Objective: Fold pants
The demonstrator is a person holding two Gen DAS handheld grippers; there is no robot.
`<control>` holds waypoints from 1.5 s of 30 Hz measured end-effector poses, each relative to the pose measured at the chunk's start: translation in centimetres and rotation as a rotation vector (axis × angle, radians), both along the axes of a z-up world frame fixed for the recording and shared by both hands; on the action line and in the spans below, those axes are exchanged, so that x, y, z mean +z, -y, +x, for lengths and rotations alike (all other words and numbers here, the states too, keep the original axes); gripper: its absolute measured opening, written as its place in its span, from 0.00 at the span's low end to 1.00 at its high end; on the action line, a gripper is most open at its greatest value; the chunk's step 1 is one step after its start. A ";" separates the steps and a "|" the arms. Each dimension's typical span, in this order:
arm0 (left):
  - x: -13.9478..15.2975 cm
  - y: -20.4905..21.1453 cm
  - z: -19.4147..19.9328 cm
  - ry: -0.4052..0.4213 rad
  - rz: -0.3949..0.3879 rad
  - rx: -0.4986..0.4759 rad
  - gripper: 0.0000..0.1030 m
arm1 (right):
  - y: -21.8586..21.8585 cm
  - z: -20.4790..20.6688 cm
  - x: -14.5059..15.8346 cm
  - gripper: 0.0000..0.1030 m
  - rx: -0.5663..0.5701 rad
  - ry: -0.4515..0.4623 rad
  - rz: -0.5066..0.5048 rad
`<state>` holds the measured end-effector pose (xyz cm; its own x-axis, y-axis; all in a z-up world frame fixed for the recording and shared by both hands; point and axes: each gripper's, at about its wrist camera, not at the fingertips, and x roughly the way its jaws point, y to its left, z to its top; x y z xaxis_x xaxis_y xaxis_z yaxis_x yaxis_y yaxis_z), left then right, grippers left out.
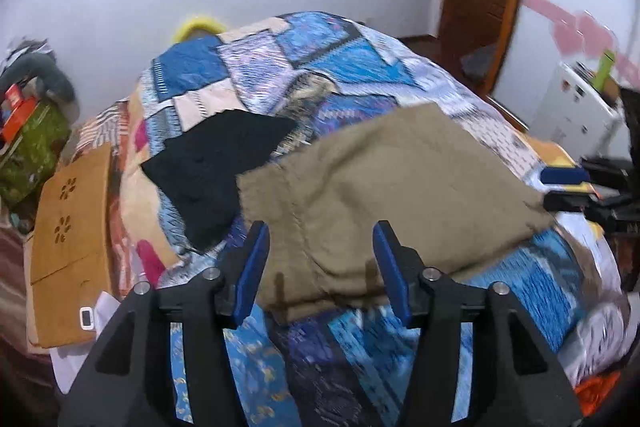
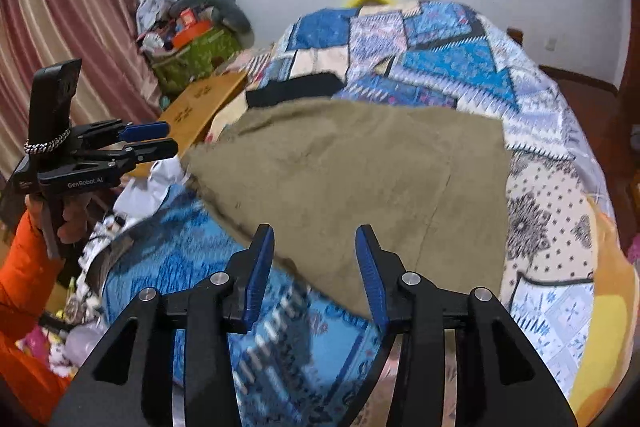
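Note:
Khaki pants [image 1: 392, 195] lie folded into a flat rectangle on the patchwork bedspread [image 1: 320, 59]; they also show in the right wrist view [image 2: 352, 187]. My left gripper [image 1: 322, 233] is open and empty, its blue pads just above the near edge of the pants. My right gripper [image 2: 315, 235] is open and empty over the near corner of the pants. The left gripper also shows in the right wrist view [image 2: 158, 137], held in a hand with an orange sleeve at the pants' left edge. The right gripper appears in the left wrist view [image 1: 568, 187] at the pants' right edge.
A black folded garment [image 1: 216, 171] lies on the bed beyond the pants. A wooden board [image 1: 68, 239] with a phone [image 1: 86, 317] stands left of the bed. A green bag of clutter [image 2: 196, 55] sits by the curtain [image 2: 60, 27]. A white cabinet [image 1: 580, 107] stands right.

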<state>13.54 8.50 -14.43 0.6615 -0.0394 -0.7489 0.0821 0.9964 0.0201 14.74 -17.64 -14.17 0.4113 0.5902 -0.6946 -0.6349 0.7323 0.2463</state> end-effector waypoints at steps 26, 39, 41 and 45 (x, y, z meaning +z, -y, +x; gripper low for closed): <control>-7.3 -1.5 1.0 -0.149 0.067 0.079 0.65 | 8.7 0.0 -4.8 0.46 -0.238 -0.081 -0.057; -2.5 -3.7 4.3 -0.072 0.125 0.134 0.67 | 12.0 3.3 -2.0 0.49 -0.310 -0.062 -0.044; -2.4 -4.3 6.0 -0.077 0.129 0.162 0.68 | 11.6 4.5 -1.4 0.49 -0.303 -0.045 -0.025; -3.0 -5.6 9.3 -0.102 0.095 0.196 0.70 | 10.2 7.8 -0.7 0.52 -0.281 -0.013 0.003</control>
<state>22.81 14.05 -17.46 0.5703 0.1558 -0.8065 -0.1064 0.9876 0.1156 22.54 -27.85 -14.83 0.5501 0.4560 -0.6996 -0.4037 0.8786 0.2552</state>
